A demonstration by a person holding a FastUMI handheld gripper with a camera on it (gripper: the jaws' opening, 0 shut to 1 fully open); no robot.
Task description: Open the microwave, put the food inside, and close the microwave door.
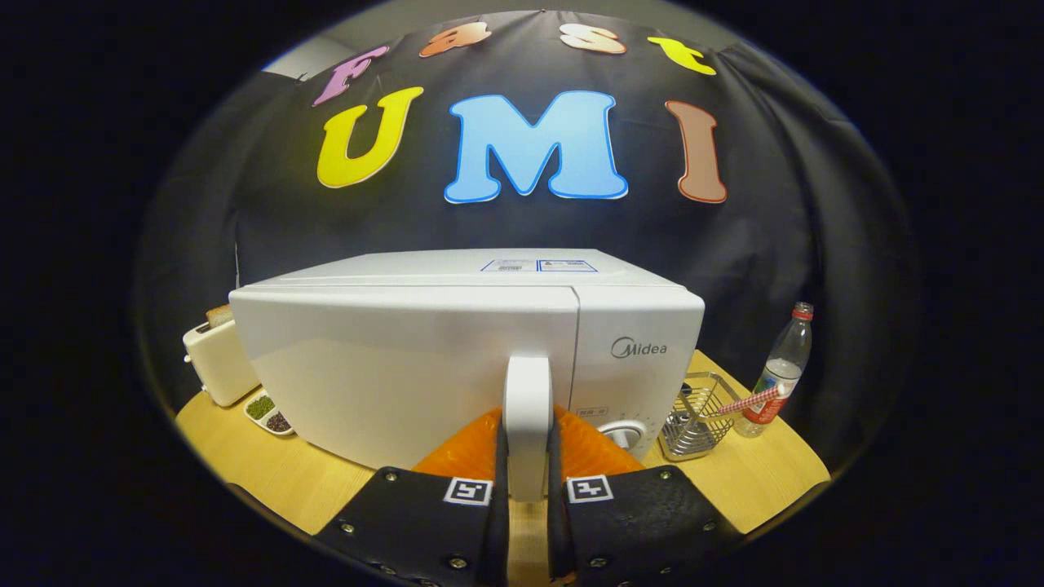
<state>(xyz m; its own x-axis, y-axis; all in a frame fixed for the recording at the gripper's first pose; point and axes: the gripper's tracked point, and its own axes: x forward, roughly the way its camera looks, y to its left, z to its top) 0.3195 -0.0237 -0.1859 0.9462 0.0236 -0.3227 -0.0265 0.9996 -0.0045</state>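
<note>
Two fingers are clamping the microwave's door handle.

Both fingers of the gripper (527, 481) are pressing on the sides of the white upright handle (527, 408), which is standing between them at the door's right edge. The white microwave (457, 342) is sitting on a light wooden table (269, 465), and its door (391, 367) is looking closed or very nearly so; I cannot tell which. Something orange is showing just behind the fingers, low against the door, too hidden to name. Left of the microwave, a white toaster (214, 359) is holding a slice of bread (218, 315), with a small dish (269, 414) of green and dark bits lying beside it. Right of the microwave, a wire basket (697, 420) is standing near a plastic bottle (781, 371).
</note>
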